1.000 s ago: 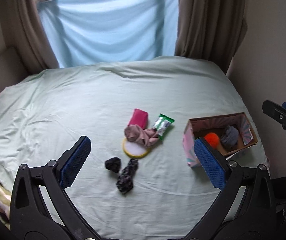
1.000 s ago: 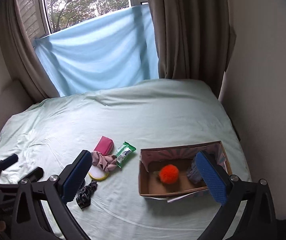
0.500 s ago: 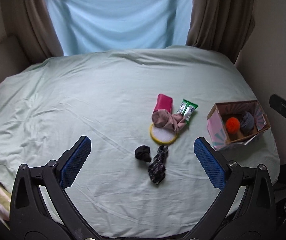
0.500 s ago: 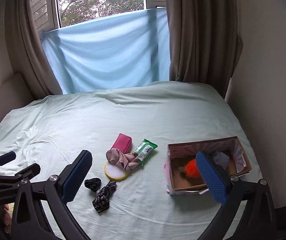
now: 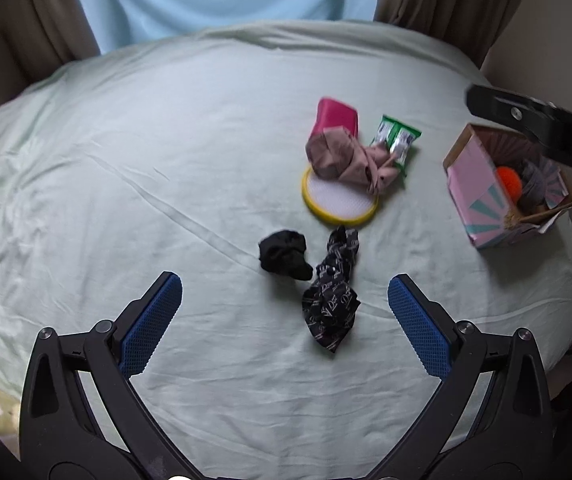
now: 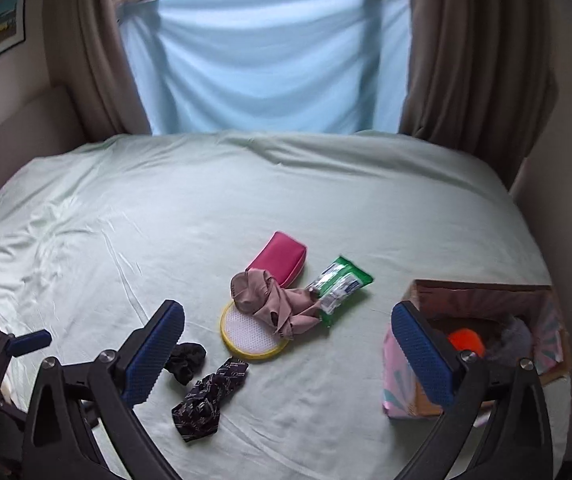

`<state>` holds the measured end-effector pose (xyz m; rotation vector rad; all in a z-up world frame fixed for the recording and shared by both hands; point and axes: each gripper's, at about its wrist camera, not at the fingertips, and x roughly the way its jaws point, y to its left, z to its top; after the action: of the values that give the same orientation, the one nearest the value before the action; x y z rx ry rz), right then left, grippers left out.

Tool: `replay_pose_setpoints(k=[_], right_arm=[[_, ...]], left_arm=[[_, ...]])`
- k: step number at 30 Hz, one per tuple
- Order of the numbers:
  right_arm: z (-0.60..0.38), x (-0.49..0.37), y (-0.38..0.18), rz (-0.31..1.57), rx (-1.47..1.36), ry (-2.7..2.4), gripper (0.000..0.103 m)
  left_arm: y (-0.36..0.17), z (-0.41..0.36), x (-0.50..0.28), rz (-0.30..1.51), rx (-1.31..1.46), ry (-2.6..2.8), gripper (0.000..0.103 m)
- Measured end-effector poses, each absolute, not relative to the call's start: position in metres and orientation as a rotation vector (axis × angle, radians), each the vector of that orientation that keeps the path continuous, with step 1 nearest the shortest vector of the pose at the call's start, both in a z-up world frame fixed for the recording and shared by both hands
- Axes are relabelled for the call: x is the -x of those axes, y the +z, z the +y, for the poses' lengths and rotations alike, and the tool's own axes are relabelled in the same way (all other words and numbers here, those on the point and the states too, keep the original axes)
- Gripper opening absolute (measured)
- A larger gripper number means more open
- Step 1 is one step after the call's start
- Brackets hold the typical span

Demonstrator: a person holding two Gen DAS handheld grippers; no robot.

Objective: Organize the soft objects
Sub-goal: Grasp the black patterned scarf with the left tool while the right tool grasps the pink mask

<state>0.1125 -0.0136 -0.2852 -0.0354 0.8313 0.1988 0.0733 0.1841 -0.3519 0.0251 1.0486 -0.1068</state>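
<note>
With both the left gripper point(image 5: 285, 316) and the right gripper point(image 6: 288, 342) wide and empty, we should bring the left jaws squarely over the patterned scrunchie point(image 5: 330, 304), pinching its bunched middle clear of the black scrunchie point(image 5: 284, 255) and the bed sheet point(image 5: 126, 168).

Right gripper point(image 6: 287, 354) gapes above bed point(image 6: 206, 208); pouch point(image 6: 278, 258), wipes point(image 6: 339, 284), scrunchies point(image 6: 206, 400) lie left of box point(image 6: 541, 320)

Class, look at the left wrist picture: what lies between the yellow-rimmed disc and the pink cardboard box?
Only bare sheet lies between the yellow-rimmed disc and the pink cardboard box. The left wrist view shows this plainly, and the right wrist view agrees.
</note>
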Motion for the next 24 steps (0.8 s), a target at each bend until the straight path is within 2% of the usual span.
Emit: replay_pose_setpoints(k=[12,20,24], right_arm=[[0.019,-0.181,-0.399,0.874,0.140,0.363,0.102],[0.027,-0.212,-0.446,0.908,0.211,0.435,0.086],[0.026,-0.224,-0.461,0.926,0.213,0.450,0.079]], left_arm=[[-0.457,0.144,-0.099,1.120,0.005,-0.068,0.100],[-0.493,0.129,-0.111,1.159,0.052,-0.007,0.093],[-0.509,0.121,-0.118,1.192,0.042,0.017,0.073]])
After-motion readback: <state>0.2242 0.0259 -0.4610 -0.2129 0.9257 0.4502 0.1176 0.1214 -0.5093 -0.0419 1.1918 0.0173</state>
